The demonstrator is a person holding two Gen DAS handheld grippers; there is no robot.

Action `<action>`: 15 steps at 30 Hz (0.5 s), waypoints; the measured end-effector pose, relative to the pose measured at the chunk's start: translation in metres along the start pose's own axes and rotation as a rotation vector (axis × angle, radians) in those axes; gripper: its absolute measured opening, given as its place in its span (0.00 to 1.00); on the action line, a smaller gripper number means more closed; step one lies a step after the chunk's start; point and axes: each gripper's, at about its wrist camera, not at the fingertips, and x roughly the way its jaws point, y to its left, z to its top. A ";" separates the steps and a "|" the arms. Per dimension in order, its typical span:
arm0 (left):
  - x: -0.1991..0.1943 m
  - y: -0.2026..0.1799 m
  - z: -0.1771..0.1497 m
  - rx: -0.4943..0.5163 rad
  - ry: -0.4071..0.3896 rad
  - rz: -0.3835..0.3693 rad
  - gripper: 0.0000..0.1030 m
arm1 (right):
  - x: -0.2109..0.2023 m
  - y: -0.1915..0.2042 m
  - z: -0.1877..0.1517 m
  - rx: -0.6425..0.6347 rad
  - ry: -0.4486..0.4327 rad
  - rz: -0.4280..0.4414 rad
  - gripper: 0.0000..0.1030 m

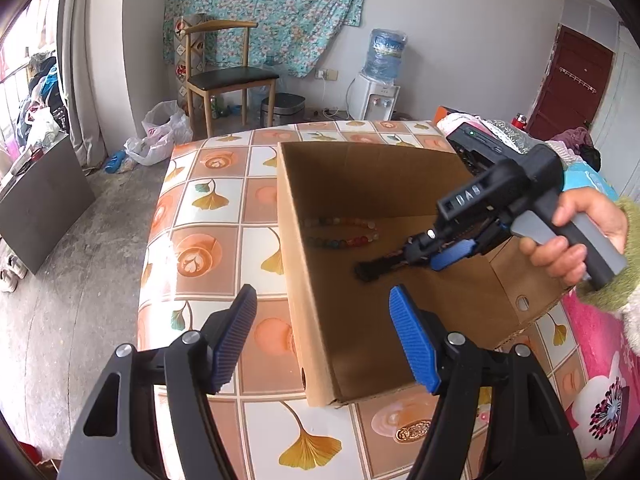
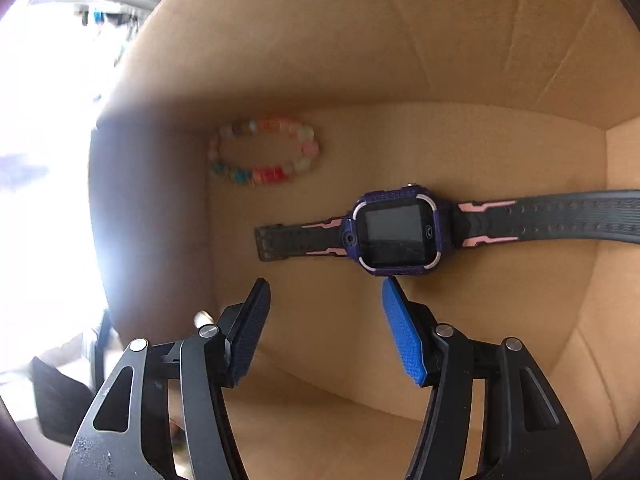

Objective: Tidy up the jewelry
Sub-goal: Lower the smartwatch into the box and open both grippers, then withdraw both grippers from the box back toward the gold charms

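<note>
An open cardboard box point(image 1: 304, 280) stands on the table. A bracelet of coloured beads point(image 1: 344, 243) point(image 2: 268, 174) lies on its floor near the far left corner. A black watch with a purple case and pink marks point(image 2: 394, 236) lies flat beside it, and only its strap end point(image 1: 366, 271) shows in the left wrist view. My right gripper point(image 1: 424, 256) point(image 2: 326, 284) reaches down into the box, open, with the watch just beyond its fingertips and nothing between them. My left gripper point(image 1: 324, 296) hovers open and empty over the box's near left wall.
The table point(image 1: 208, 208) wears a tiled cloth with leaf and cup prints. A pink flowered cloth point(image 1: 600, 380) lies at the right. Behind the table are a wooden chair point(image 1: 228, 76), a water dispenser point(image 1: 376, 92) and plastic bags point(image 1: 156, 136) on the floor.
</note>
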 end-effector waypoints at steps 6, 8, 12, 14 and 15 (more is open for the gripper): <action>-0.005 0.002 -0.001 0.012 -0.008 0.004 0.65 | -0.011 -0.008 -0.003 0.016 -0.011 -0.039 0.57; -0.007 0.003 -0.002 0.011 -0.009 0.001 0.65 | -0.016 -0.013 -0.002 0.028 -0.023 -0.075 0.59; -0.008 0.004 -0.003 0.009 -0.008 0.001 0.65 | -0.021 -0.028 0.007 0.080 -0.058 -0.082 0.59; -0.009 0.005 -0.005 0.006 -0.006 0.000 0.65 | -0.021 -0.035 0.013 0.122 -0.084 -0.013 0.60; -0.010 0.005 -0.006 0.005 -0.004 0.004 0.65 | -0.021 -0.038 0.014 0.132 -0.091 0.009 0.61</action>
